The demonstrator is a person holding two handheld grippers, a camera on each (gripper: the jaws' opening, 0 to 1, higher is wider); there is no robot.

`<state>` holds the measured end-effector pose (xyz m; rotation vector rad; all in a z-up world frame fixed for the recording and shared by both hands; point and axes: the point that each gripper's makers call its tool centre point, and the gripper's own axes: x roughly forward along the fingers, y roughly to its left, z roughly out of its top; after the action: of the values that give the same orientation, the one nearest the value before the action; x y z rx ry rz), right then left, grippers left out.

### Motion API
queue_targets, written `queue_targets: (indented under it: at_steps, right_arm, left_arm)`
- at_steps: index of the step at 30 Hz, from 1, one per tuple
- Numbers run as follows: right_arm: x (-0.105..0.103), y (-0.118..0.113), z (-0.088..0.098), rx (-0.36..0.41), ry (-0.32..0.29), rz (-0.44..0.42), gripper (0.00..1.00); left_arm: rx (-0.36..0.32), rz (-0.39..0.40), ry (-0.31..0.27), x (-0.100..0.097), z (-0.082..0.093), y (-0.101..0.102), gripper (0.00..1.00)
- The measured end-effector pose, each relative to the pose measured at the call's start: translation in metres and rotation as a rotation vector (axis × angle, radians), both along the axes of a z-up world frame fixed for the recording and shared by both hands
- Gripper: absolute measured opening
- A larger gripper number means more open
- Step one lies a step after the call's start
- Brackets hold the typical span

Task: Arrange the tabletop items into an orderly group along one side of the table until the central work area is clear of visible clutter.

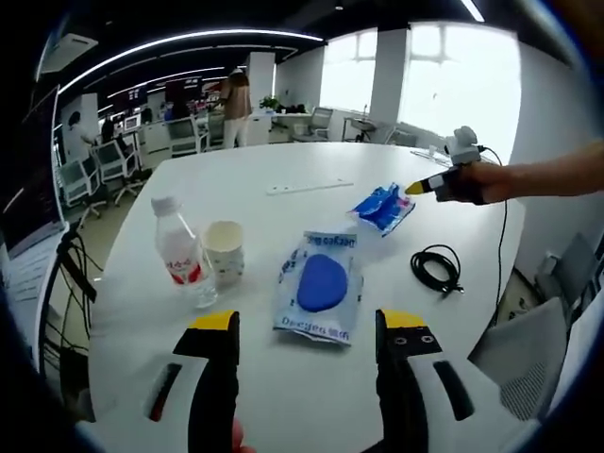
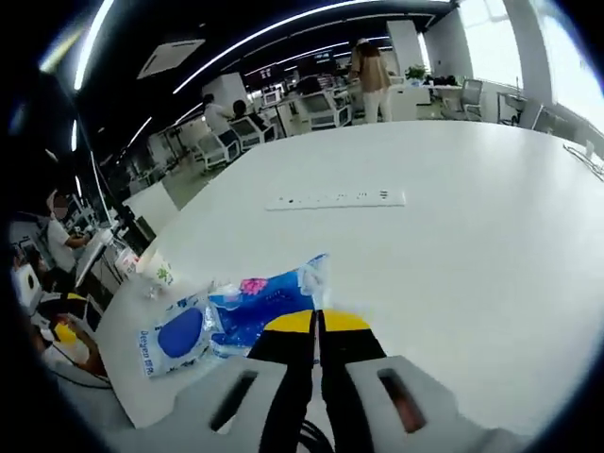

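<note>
Left hand-held gripper [image 1: 307, 326]: jaws spread wide, released, holding nothing. It hovers low over the bench [image 1: 283, 170], aimed at the pouch [image 1: 321, 283] lying flat at 12 o'clock just past the jaw tips; my read is it's lining up to take that one.

Right hand-held gripper [image 2: 317, 326]: jaws clenched tight together at the edge of the blue pack [image 2: 260, 307]. They look pinched on its corner, but the film between the tips is too thin to confirm. In the left gripper view, this gripper [image 1: 415, 188] comes in from 3 o'clock, tip touching the pack [image 1: 384, 206], a hand [image 1: 472, 179] behind it. Likely a drag or lift toward the group.

Around:
- bottle [image 1: 179, 250] and cup [image 1: 224, 250] stand upright, touching, at 10 o'clock from the left jaws; they already look like a group.
- cable [image 1: 436, 267] is coiled at 2 o'clock, near the bench edge, apart from the rest.
- strip [image 2: 335, 198] lies flat at 12 o'clock, well apart, mid-bench.

Obstructions: none between the left jaws and the pouch. The pouch lies between the pack and the bottle and cup.
</note>
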<state>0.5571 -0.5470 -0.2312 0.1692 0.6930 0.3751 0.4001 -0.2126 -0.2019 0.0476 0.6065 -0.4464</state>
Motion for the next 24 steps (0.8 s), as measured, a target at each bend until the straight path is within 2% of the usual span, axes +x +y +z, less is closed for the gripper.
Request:
queue_targets:
  at_steps: [5,11,24]
  right_arm:
    - [-0.002,-0.021,-0.003,0.001,0.004,-0.046,0.00]
    - [-0.004,-0.035,-0.011,0.003,0.014,-0.076,0.00]
    - [-0.008,-0.036,-0.031,-0.005,0.046,-0.075,0.00]
  left_arm:
    - [0.003,-0.001,0.002,-0.001,-0.001,-0.001,0.58]
    - [0.010,-0.003,0.008,-0.003,-0.002,-0.001,0.58]
    - [0.021,-0.001,0.015,-0.008,-0.003,0.000,0.58]
